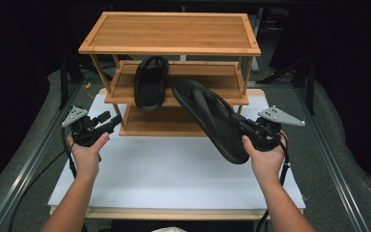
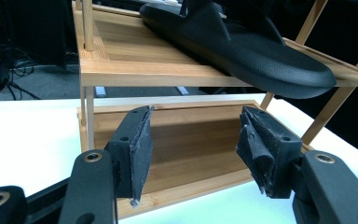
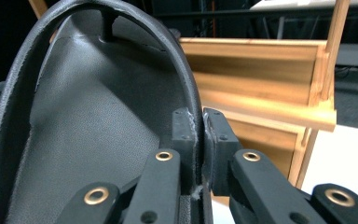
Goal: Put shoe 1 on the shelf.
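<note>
- Two black slippers in play: one held slipper (image 1: 211, 121) in the air, one shelved slipper (image 1: 150, 82) on the rack.
- Right gripper (image 1: 245, 126): jaws pinched together on the rim of the held slipper, near one end. In the right gripper view the pads (image 3: 185, 135) clamp the thin sidewall from both sides, footbed facing the camera.
- Held slipper is clear of the table, tilted, running diagonally from the right hand (image 1: 265, 157) up and left. Its far end sits in front of the middle shelf (image 1: 222, 77) of the wooden rack (image 1: 171, 34); can't tell if it touches the shelf edge.
- Shelved slipper lies flat on the middle shelf, left of centre, one end overhanging the front edge. The left gripper view shows that end (image 2: 279, 65) jutting out past the shelf lip.
- Left gripper (image 1: 113, 123): jaws apart, nothing between the pads (image 2: 142, 149). Pointed at the rack's left side, aimed at the bottom shelf (image 2: 191, 140), just short of it.
- Left hand (image 1: 87, 150) holds it over the white table top (image 1: 174, 179), well apart from both slippers.
- Rack stands at the far side of the white top, its top shelf bare.
</note>
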Motion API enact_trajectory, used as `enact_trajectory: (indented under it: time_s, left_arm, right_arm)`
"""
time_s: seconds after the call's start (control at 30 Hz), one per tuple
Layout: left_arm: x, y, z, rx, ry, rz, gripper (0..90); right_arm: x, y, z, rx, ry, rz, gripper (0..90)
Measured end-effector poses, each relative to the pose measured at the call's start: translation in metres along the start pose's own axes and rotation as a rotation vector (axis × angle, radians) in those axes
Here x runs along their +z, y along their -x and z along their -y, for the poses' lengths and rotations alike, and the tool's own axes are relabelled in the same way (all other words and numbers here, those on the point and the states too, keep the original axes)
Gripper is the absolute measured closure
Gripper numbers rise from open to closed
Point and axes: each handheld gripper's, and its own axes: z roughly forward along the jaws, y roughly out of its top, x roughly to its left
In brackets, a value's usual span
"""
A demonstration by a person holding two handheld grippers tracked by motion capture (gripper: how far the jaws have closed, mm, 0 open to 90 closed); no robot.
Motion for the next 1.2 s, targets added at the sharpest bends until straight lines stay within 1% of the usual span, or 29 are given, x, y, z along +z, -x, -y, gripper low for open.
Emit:
enact_trajectory:
  time_s: [0.07,0.13,0.17,0.2,0.27,0.33,0.4,0.43,0.47,0.5,0.53,0.57,0.6,0.63,0.67,0.7,0.73,0.8,0.83,0.87,0.9,0.93,0.97,1.03,1.07,1.1,1.13,1.17,1.2]
  left_arm:
    - [0.000,0.000,0.000,0.000,-0.004,0.000,43.9]
    - [0.001,0.000,0.001,-0.001,-0.004,-0.002,43.9]
    - [0.001,-0.001,0.001,-0.002,-0.004,-0.003,43.9]
    - [0.001,-0.001,0.001,-0.003,-0.004,-0.005,43.9]
    - [0.001,-0.001,0.001,-0.007,-0.003,-0.006,43.9]
    - [0.001,-0.002,0.002,-0.007,-0.004,-0.007,43.9]
    - [0.002,-0.002,0.002,-0.008,-0.004,-0.007,43.9]
    - [0.002,-0.002,0.002,-0.008,-0.004,-0.007,43.9]
    - [0.002,-0.002,0.002,-0.010,-0.004,-0.007,43.9]
    - [0.002,-0.002,0.002,-0.011,-0.003,-0.007,43.9]
    - [0.002,-0.002,0.002,-0.011,-0.003,-0.007,44.0]
    - [0.002,-0.002,0.002,-0.011,-0.003,-0.007,44.0]
    - [0.002,-0.003,0.002,-0.014,0.000,-0.007,43.9]
    - [0.002,-0.003,0.002,-0.016,0.001,-0.007,44.0]
    - [0.002,-0.003,0.002,-0.017,0.002,-0.009,43.9]
    - [0.001,-0.003,0.003,-0.019,0.003,-0.008,44.0]
    - [0.002,-0.002,0.003,-0.021,0.004,-0.006,43.9]
    - [0.002,-0.001,0.003,-0.015,0.002,0.000,44.0]
    - [0.002,-0.001,0.003,-0.015,0.002,0.000,44.0]
    - [0.003,-0.001,0.003,-0.009,-0.006,0.001,43.9]
    - [0.004,-0.001,0.004,-0.011,-0.004,0.004,43.9]
    - [0.004,-0.001,0.004,-0.012,-0.007,0.005,43.9]
    - [0.004,-0.001,0.004,-0.014,-0.002,0.009,43.9]
    - [0.003,-0.002,0.004,-0.017,-0.001,0.007,43.9]
    - [0.003,-0.002,0.004,-0.019,0.002,0.008,43.9]
    - [0.003,-0.002,0.004,-0.019,0.002,0.008,43.9]
    - [0.003,-0.002,0.004,-0.024,0.004,0.008,43.9]
    - [0.003,-0.002,0.004,-0.025,0.003,0.008,43.9]
    - [0.003,-0.002,0.004,-0.024,0.003,0.008,43.9]
  right_arm:
    - [0.005,0.000,-0.001,0.003,0.015,0.013,84.3]
    - [0.012,0.001,-0.003,0.013,0.032,0.012,84.3]
    - [0.015,0.002,-0.004,0.021,0.035,0.011,84.3]
    - [0.017,0.003,-0.005,0.028,0.029,0.000,84.3]
    - [0.024,0.004,-0.008,0.025,0.043,0.021,84.3]
    - [0.030,0.005,-0.010,0.017,0.043,0.028,84.3]
    - [0.036,0.006,-0.013,0.021,0.055,0.045,84.3]
    - [0.036,0.006,-0.013,0.021,0.055,0.045,84.3]
    - [0.038,0.007,-0.014,0.023,0.051,0.058,84.3]
    - [0.045,0.008,-0.016,0.028,0.062,0.073,84.3]
    - [0.048,0.009,-0.017,0.028,0.064,0.079,84.3]
    - [0.048,0.009,-0.017,0.028,0.064,0.079,84.3]
    - [0.056,0.010,-0.018,0.035,0.065,0.089,84.3]
    - [0.060,0.011,-0.019,0.036,0.065,0.104,84.3]
    - [0.064,0.012,-0.019,0.034,0.050,0.095,84.3]
    - [0.067,0.014,-0.020,0.030,0.045,0.097,84.2]
    - [0.072,0.013,-0.020,0.027,0.045,0.134,84.2]
    - [0.078,0.015,-0.021,0.018,0.030,0.151,84.3]
    - [0.078,0.015,-0.021,0.018,0.030,0.151,84.3]
    - [0.086,0.017,-0.022,0.028,0.034,0.164,84.2]
    - [0.088,0.017,-0.023,0.032,0.029,0.158,84.3]
    - [0.092,0.017,-0.024,0.034,0.045,0.172,84.2]
    - [0.094,0.016,-0.025,0.033,0.032,0.183,84.2]
    - [0.100,0.015,-0.028,0.036,0.033,0.185,84.2]
    - [0.104,0.014,-0.030,0.036,0.033,0.198,84.2]
    - [0.104,0.014,-0.030,0.036,0.033,0.198,84.2]
    - [0.112,0.013,-0.034,0.033,0.035,0.189,84.2]
    - [0.116,0.010,-0.035,0.020,0.037,0.219,84.2]
    - [0.120,0.008,-0.036,0.003,0.043,0.223,84.2]
